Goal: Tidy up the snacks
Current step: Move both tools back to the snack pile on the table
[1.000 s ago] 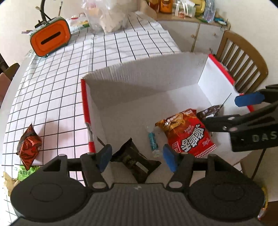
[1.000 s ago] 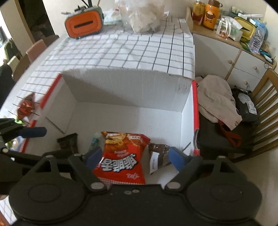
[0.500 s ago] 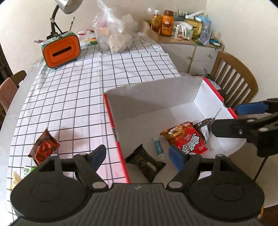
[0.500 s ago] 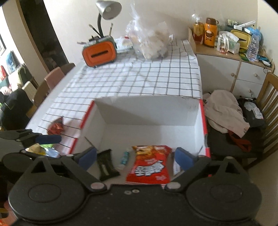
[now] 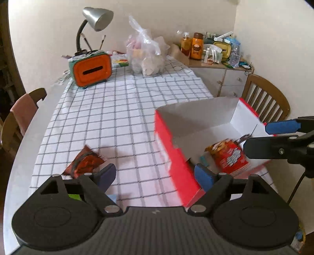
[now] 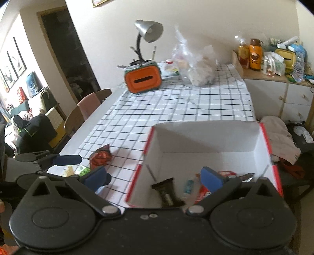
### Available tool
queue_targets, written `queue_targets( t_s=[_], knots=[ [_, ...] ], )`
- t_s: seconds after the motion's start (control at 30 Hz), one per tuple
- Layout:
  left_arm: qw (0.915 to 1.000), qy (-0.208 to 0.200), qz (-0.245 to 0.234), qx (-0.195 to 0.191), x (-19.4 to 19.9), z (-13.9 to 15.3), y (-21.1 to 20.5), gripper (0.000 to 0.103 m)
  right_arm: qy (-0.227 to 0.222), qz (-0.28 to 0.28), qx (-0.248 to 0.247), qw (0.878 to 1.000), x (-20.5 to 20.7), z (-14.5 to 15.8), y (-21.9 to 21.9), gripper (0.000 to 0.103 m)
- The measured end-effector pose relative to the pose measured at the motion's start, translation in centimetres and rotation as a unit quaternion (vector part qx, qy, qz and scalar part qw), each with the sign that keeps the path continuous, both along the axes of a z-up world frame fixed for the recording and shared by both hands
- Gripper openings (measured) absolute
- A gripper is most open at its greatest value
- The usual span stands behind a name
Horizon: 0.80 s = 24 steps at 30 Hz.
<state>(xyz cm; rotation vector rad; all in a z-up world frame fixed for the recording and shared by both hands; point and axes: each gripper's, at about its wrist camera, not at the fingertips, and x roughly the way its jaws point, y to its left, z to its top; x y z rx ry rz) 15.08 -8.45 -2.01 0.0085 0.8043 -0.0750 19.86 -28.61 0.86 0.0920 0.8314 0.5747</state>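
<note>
A red and white cardboard box (image 5: 172, 149) (image 6: 263, 141) stands on the checked tablecloth. Inside it lie a red snack bag (image 5: 229, 155), a dark packet (image 6: 166, 193) and a small teal candy (image 6: 188, 186). A dark red snack packet (image 5: 84, 161) (image 6: 101, 156) lies on the cloth left of the box, with green and yellow packets (image 6: 78, 169) near the table edge. My left gripper (image 5: 155, 175) is open and empty above the table, left of the box. My right gripper (image 6: 155, 176) is open and empty over the box's near left wall.
An orange tissue box (image 5: 91, 71), a desk lamp (image 5: 96, 17) and a clear plastic bag (image 5: 147, 56) stand at the table's far end. Wooden chairs (image 5: 265, 96) stand beside the table. A cabinet (image 6: 274, 92) with bottles stands at the right.
Both grippers have drawn up and back from the box. The left one has shifted left, over the tablecloth. Both stay open and empty.
</note>
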Motion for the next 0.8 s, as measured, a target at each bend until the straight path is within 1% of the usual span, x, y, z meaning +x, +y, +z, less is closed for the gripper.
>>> queue_targets(
  t_s=[0.27, 0.5, 0.7, 0.8],
  knots=[
    [0.9995, 0.014, -0.001, 0.03, -2.7, -2.0, 5.7, 0.088, 0.012, 0.015, -0.012, 1.0, -1.6, -1.2, 5.4, 0.103],
    [0.999, 0.025, 0.002, 0.036, -4.0, -3.7, 9.9, 0.088, 0.034, 0.024, -0.014, 0.999, -2.1, -2.6, 9.8, 0.103],
    [0.9984, 0.045, 0.003, 0.035, -4.4, -5.7, 12.5, 0.088, 0.046, 0.032, -0.034, 0.998, -2.2, -4.2, 13.6, 0.103],
    [0.998, 0.056, 0.003, 0.03, -4.6, -6.9, 13.8, 0.088, 0.062, 0.033, -0.042, 0.997, -2.0, -5.3, 15.3, 0.103]
  ],
)
